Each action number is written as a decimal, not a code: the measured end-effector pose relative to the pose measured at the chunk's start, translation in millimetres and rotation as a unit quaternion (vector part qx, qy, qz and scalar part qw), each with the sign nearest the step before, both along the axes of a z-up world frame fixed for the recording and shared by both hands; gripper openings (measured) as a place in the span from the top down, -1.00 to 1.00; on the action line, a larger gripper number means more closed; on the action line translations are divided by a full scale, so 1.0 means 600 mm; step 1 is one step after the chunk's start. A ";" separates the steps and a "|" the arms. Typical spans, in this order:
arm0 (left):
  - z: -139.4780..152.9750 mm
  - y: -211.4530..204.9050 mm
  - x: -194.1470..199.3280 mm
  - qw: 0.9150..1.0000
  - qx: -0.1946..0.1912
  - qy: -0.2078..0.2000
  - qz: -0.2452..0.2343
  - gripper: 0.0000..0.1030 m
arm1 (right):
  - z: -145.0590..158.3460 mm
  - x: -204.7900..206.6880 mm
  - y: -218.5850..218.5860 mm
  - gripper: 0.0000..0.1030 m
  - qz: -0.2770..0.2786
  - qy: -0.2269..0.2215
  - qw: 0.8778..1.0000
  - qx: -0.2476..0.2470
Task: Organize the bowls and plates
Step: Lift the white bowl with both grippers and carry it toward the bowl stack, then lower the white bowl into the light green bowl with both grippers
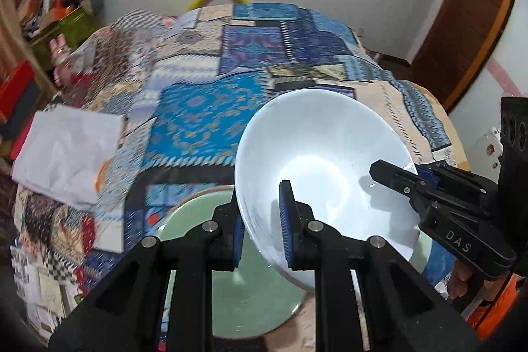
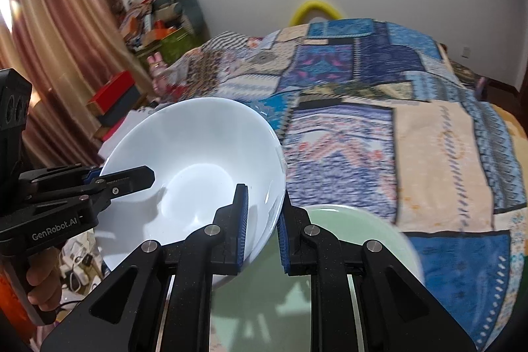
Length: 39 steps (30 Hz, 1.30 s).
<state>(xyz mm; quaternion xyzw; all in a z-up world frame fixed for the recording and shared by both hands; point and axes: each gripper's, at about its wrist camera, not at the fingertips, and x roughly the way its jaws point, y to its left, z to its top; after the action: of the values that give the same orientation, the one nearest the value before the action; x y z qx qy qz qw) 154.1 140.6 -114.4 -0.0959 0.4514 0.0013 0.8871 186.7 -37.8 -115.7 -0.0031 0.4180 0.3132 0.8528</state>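
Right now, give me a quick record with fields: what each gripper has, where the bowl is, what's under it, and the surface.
left gripper: shut on white bowl, one finger inside the rim, one outside
right gripper: shut on the same bowl, at the opposite rim
bowl: tilted, held off the surface by both grippers
below bowl: green plate, partly hidden by the bowl
surface: patchwork cloth
other: white paper on the cloth, left of the plate in the left wrist view
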 end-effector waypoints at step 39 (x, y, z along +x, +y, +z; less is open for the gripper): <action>-0.104 0.095 -0.092 0.998 0.032 0.056 0.029 0.64 | -0.086 -0.082 0.122 0.71 0.067 0.064 0.995 -0.025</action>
<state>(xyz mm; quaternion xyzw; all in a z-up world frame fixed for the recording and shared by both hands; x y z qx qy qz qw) 99.2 197.4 -176.7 -0.0802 0.4969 0.0469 0.8628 137.4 35.4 -167.3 -0.0325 0.4787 0.3587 0.8007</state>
